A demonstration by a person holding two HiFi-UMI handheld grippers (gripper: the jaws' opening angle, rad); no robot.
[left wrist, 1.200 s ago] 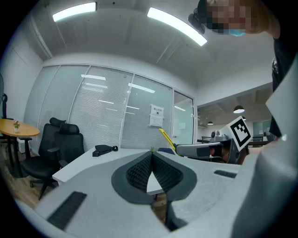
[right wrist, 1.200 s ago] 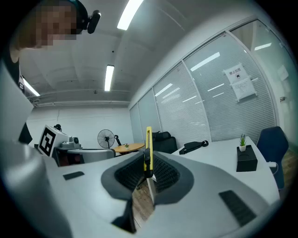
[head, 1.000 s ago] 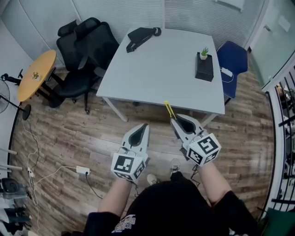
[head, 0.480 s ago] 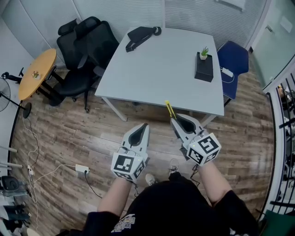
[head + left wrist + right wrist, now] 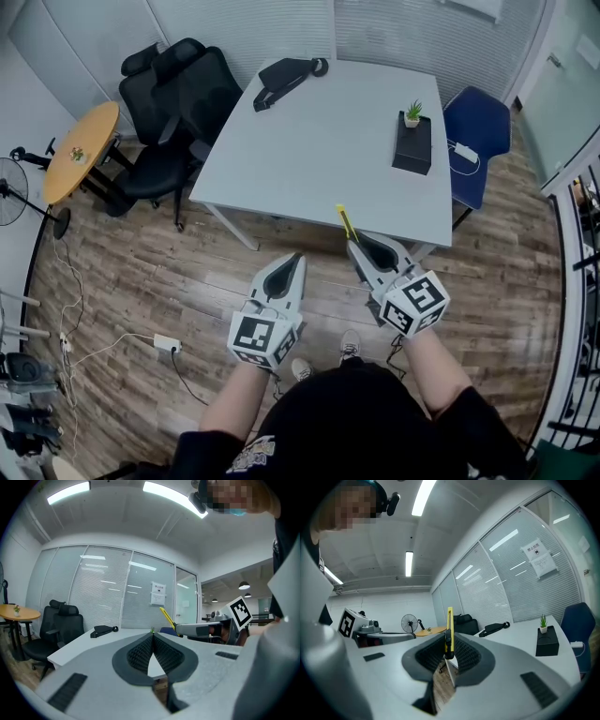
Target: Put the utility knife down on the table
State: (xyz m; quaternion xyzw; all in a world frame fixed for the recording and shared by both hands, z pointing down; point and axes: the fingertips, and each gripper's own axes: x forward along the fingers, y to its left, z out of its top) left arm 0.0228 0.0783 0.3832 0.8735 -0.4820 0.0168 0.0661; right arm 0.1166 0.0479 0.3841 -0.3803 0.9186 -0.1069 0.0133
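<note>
A slim yellow utility knife (image 5: 346,223) sticks forward out of my right gripper (image 5: 353,243), which is shut on it just short of the table's near edge. In the right gripper view the utility knife (image 5: 449,629) stands upright between the ribbed pads. My left gripper (image 5: 296,255) is shut with nothing in it, held over the wooden floor left of the right one. From the left gripper view the knife (image 5: 167,618) shows at the right, and the jaws (image 5: 153,634) meet at their tips. The white table (image 5: 309,141) lies ahead.
On the table lie a black bag (image 5: 284,75) at the far left corner and a black box with a small potted plant (image 5: 412,137) at the right. Black office chairs (image 5: 173,103) stand to the left, a blue chair (image 5: 474,131) to the right, a round wooden table (image 5: 80,150) far left.
The view has shifted slightly, with the table drawing a little nearer. Both grippers keep their pose and the knife stays held.
</note>
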